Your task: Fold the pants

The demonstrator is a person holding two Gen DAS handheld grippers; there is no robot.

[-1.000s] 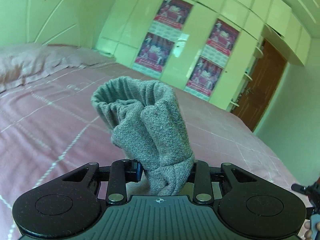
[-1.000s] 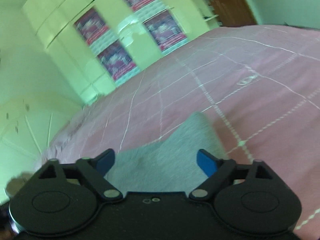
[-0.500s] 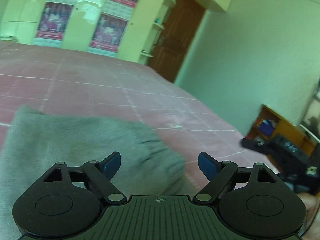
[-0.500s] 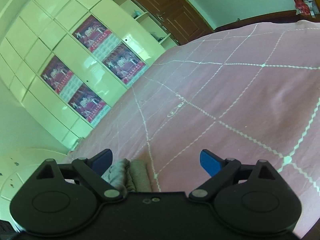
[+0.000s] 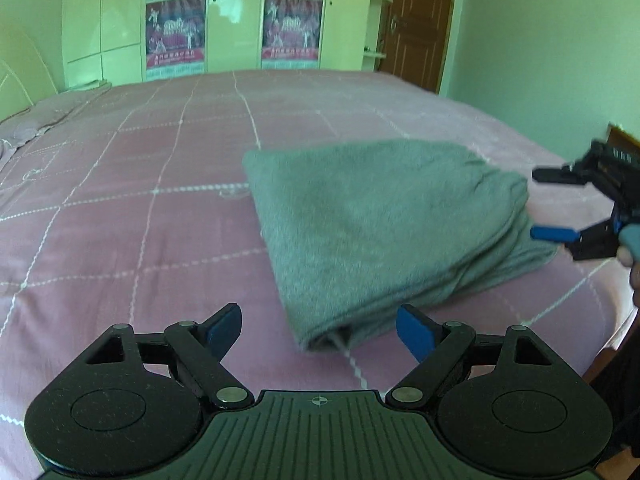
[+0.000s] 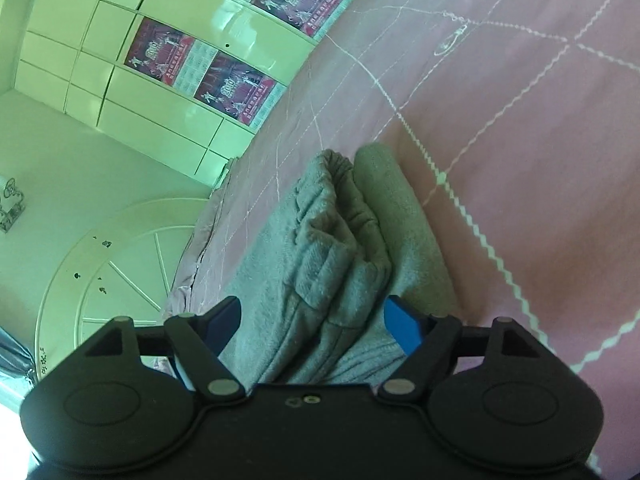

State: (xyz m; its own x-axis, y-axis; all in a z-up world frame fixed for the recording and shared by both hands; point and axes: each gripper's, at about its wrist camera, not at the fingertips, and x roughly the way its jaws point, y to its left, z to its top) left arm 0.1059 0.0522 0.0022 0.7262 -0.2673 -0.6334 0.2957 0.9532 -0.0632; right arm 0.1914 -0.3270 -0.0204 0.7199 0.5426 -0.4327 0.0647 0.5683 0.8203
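The grey pants (image 5: 372, 224) lie folded into a thick bundle on the pink bed (image 5: 140, 184). My left gripper (image 5: 320, 330) is open and empty, just short of the bundle's near corner. In the left wrist view my right gripper (image 5: 554, 204) is at the bundle's right end, open. In the right wrist view the right gripper (image 6: 312, 326) is open with the gathered waistband end of the pants (image 6: 340, 248) lying between its fingers, not pinched.
The pink bedspread (image 6: 500, 100) has a white grid pattern. A pillow (image 5: 24, 132) lies at the far left. Pale wardrobes with posters (image 5: 176, 28) stand behind the bed. A brown door (image 5: 416, 20) is at the back right. The bed's edge is near right.
My left gripper let go of the bunched pants and drew back; the pants now lie folded on the bed. My right gripper swung around to the bundle's waistband end.
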